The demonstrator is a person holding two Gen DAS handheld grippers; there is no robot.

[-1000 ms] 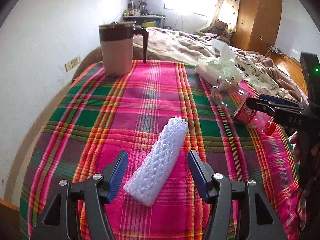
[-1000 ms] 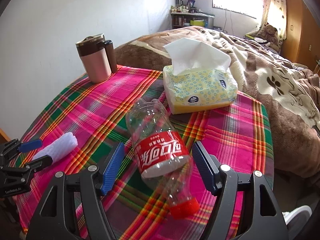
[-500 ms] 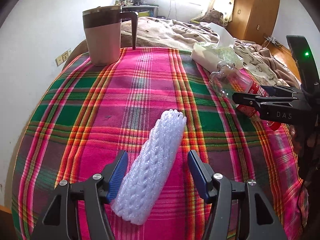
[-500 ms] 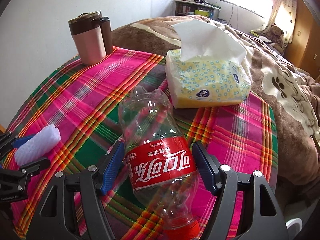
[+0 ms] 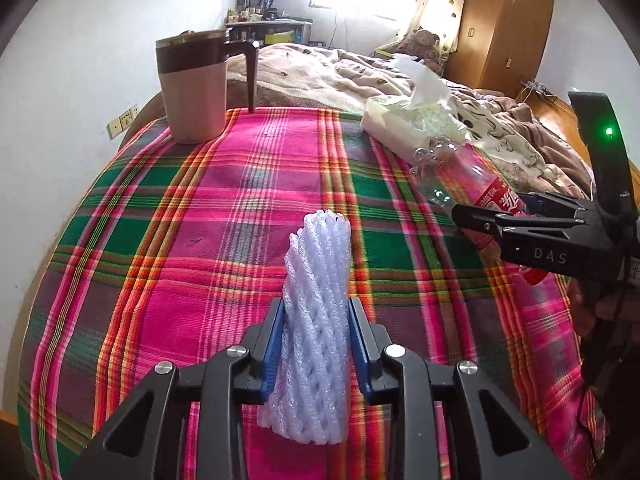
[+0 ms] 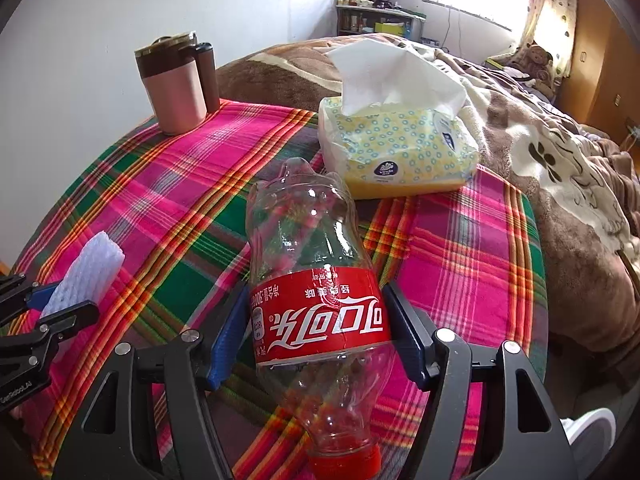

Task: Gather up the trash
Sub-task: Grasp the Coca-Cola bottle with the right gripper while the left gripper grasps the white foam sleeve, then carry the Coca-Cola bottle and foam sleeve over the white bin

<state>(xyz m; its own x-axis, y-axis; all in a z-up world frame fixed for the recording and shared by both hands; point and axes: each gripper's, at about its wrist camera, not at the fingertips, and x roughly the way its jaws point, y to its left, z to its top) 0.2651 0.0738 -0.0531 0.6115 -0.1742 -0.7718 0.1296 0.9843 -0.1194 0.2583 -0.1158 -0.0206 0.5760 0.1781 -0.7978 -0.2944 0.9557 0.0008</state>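
the white foam net sleeve (image 5: 318,332) lies on the plaid cloth (image 5: 200,216) of the table, near its front edge, and the left tool (image 5: 316,344) is clenched on it, blue pads pressing both sides so the mesh bulges above and below the grip. at about 2 o'clock from it in the left wrist view, the empty cola bottle (image 6: 316,304) lies on its side with its red cap (image 6: 344,462) toward the holder. the right tool (image 6: 316,340) has its pads against the red label on either flank, so it reads as grasping the bottle across its belly.

both pieces of trash appear caught but neither clearly lifted, so the step in hand is likely the pick-up. to do it well, raise both tools straight up before swinging away. the foam is soft and springy, so a firm squeeze costs nothing, but a slack one may let it slide out. the bottle is thin, slick and light: too hard a pinch could buckle it and make it squirt forward, so hold the label band steady and keep the cap end from dragging on the cloth.

at 12 o'clock from the bottle sits the yellow tissue pack (image 6: 400,152), just beyond its base, and the pink mug (image 6: 176,84) stands at 11 o'clock, well apart. neither looks like trash, so lift clear of the tissue pack without nudging it. no bin shows in either view.
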